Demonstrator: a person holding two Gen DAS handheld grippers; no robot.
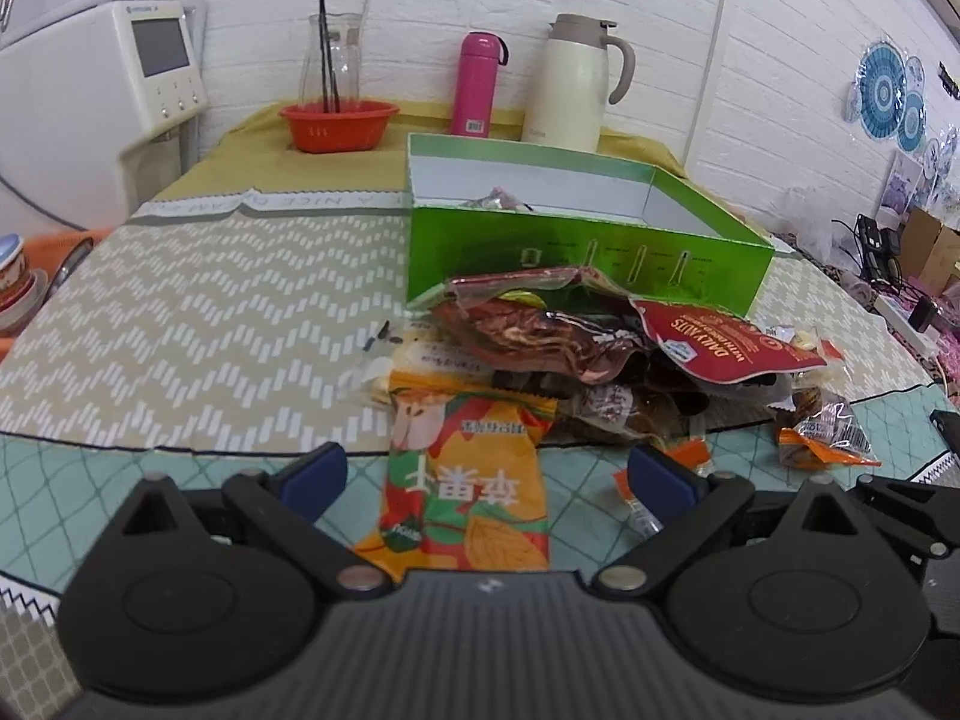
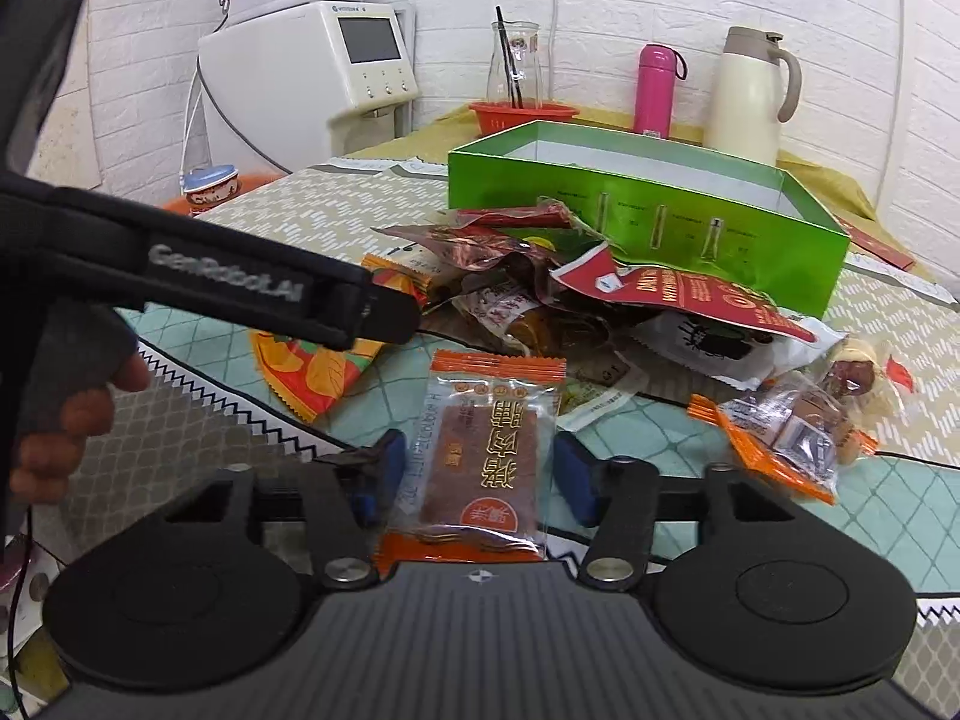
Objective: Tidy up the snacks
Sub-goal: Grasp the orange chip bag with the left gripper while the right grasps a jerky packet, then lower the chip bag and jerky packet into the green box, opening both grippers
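An open green box (image 1: 588,252) (image 2: 660,210) stands on the table with one small wrapper (image 1: 498,198) inside. A heap of snack packets (image 1: 600,348) (image 2: 600,300) lies against its near side. My left gripper (image 1: 489,474) is open, low over the table, its blue pads well clear of the orange-and-green packet (image 1: 468,498) (image 2: 312,372) lying between them. My right gripper (image 2: 480,468) straddles a flat orange-edged clear packet with a brown slab (image 2: 480,420). Its pads stand close beside the packet's edges, and no squeeze shows. The left gripper's black body (image 2: 240,282) and the hand holding it (image 2: 60,420) cross the right wrist view.
At the back stand a red basket (image 1: 339,123), a glass carafe (image 1: 333,57), a pink bottle (image 1: 477,84) and a cream jug (image 1: 576,81). A white appliance (image 1: 90,84) is left of the table, with bowls (image 1: 15,282) below it. Small orange wrappers (image 1: 822,432) (image 2: 780,438) lie at the right.
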